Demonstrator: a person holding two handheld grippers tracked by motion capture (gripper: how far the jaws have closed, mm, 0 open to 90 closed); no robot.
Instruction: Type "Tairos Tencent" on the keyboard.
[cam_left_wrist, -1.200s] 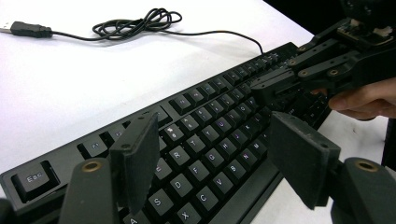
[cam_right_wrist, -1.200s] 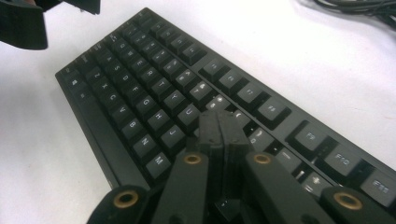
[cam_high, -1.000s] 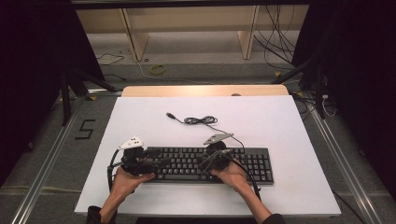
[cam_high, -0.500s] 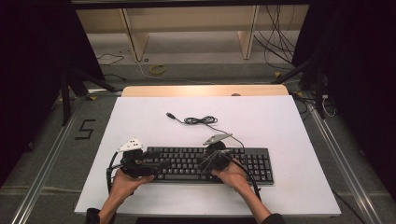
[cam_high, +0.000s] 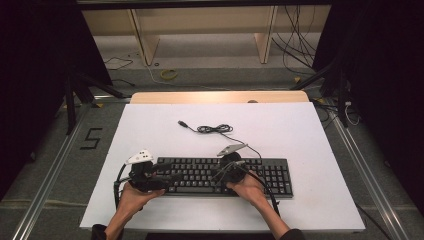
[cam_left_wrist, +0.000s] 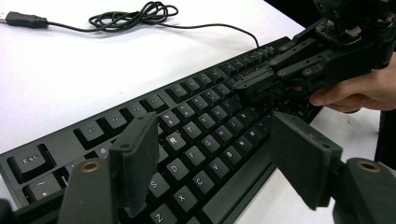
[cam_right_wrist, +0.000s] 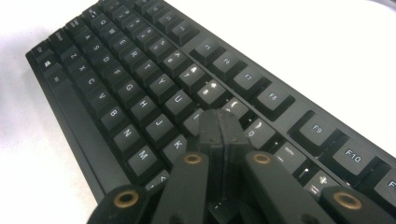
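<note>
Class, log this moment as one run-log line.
left gripper: open over keyboard | right gripper: shut, tips on keys | cable: coiled behind

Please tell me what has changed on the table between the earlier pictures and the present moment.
Nothing visibly changed. The black keyboard lies in the same place on the white table, its thin black cable stays coiled behind it, the left gripper stays open over the keys at the keyboard's left end, and the right gripper stays shut with its tips on the keys near the middle.
</note>
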